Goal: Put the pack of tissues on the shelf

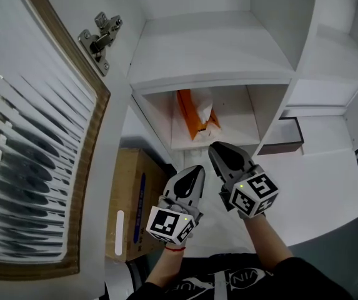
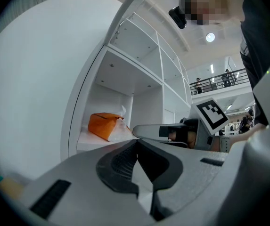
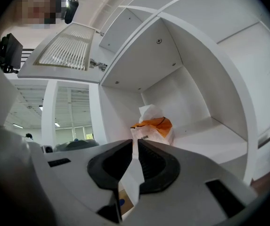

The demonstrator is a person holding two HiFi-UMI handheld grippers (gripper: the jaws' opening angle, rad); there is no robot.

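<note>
Brightly, evenly lit from overhead, with a ceiling lamp [image 2: 210, 37] flaring white, glare streaks on the ribbed glass door [image 1: 22, 136], soft shadow inside the shelf compartment [image 1: 235, 114], and fisheye bending, black corners and blurred foreground in both gripper views.

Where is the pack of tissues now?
In the head view, the pack of tissues sits on the lower shelf, at its left side, just beyond the right hand-held gripper.
</note>
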